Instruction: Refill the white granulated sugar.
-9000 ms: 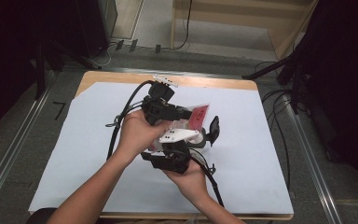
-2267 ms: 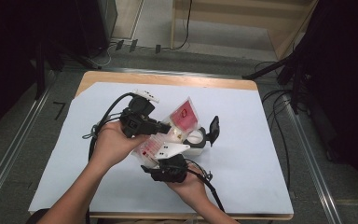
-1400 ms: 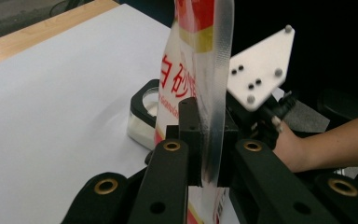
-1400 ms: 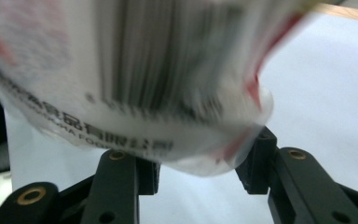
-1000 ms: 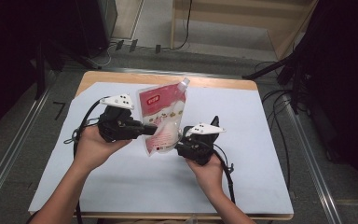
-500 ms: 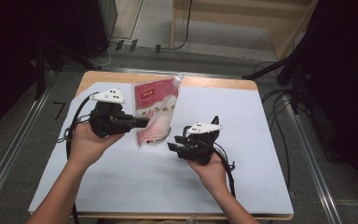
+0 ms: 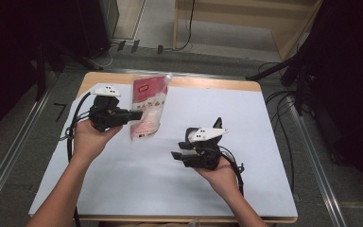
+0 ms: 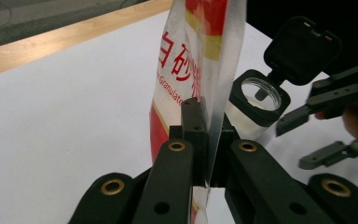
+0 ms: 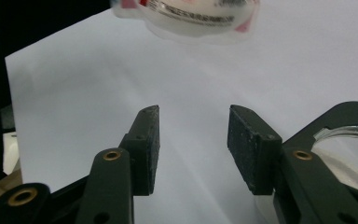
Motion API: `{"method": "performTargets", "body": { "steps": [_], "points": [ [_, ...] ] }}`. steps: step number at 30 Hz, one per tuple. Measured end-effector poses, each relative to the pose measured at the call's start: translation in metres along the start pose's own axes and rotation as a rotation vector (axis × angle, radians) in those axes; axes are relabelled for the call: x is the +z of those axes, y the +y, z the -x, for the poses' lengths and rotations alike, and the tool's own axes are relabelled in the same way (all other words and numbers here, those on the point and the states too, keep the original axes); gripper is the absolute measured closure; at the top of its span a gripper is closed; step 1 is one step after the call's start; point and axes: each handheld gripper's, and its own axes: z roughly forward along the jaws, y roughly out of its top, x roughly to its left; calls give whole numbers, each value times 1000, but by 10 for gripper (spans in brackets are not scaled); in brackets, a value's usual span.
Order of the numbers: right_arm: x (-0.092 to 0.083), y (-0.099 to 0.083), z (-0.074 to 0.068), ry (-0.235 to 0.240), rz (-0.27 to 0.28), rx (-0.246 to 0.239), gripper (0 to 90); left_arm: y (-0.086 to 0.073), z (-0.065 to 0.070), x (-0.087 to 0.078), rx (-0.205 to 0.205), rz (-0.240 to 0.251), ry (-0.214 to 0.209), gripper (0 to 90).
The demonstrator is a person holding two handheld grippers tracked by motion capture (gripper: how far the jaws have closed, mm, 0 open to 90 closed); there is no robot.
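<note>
A red and white pouch [image 7: 146, 106] with white granules in its clear bottom hangs upright above the table. My left gripper [image 7: 139, 115] is shut on the pouch's side seam [image 8: 216, 70], its tips [image 8: 208, 126] pinching it. My right gripper [image 7: 177, 151] is at the table's middle, pointing left toward the pouch and apart from it. Its jaws [image 9: 193, 126] have just been opening and stand open with nothing between them. The pouch bottom [image 9: 191, 14] hangs ahead of them. A clear jar [image 8: 256, 100] with its black flip lid [image 7: 217, 124] open stands beside the right gripper.
A white sheet [image 7: 137, 184] covers the wooden table, whose far edge [image 7: 208, 82] shows bare wood. Cables [image 7: 283, 101] and dark equipment lie off the right side, with metal rails [image 7: 9, 156] along the floor at left.
My left gripper has carried the pouch to the left and a little down, away from the right gripper. The right gripper stayed near the middle and its jaws widened.
</note>
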Motion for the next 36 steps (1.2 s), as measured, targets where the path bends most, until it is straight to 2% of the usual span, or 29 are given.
{"method": "performTargets", "body": {
  "steps": [7,8,12,15,16,19,20,22,24,28,30,32,33,35,36],
  "points": [
    [-11,-4,-2,-1,-8,0,539,-5,-17,15,-25,-6,0,900],
    [-15,-8,-2,-2,-20,-4,539,-5,-22,19,-12,-8,24,900],
    [-19,-15,0,-7,-36,-1,538,-5,-30,27,2,-1,38,900],
    [-22,-19,4,-10,-34,20,537,-6,-38,33,9,11,33,900],
    [-23,-20,7,-9,-29,32,535,-8,-41,37,-3,25,28,900],
    [-23,-20,9,-11,-29,28,533,-11,-44,40,-3,36,21,900],
    [-22,-21,9,-12,-36,32,534,-14,-45,44,11,19,23,900],
    [-21,-21,9,-13,-35,35,533,-16,-45,46,19,15,33,900],
    [-19,-22,10,-11,-43,33,533,-22,-50,51,24,-7,23,900],
    [-19,-22,9,-10,-42,32,533,-25,-54,49,-7,9,12,900],
    [-20,-22,10,-6,-39,31,533,-28,-56,48,-16,6,-6,900],
    [-19,-22,10,-4,-37,29,531,-31,-57,46,-1,-4,-19,898],
    [-19,-21,11,-3,-37,31,530,-33,-57,44,12,-17,-11,895],
    [-19,-21,10,-1,-37,34,529,-34,-58,44,5,-18,-12,888],
    [-20,-21,10,0,-39,36,528,-36,-61,42,-10,-32,-28,885]
  ]
}}
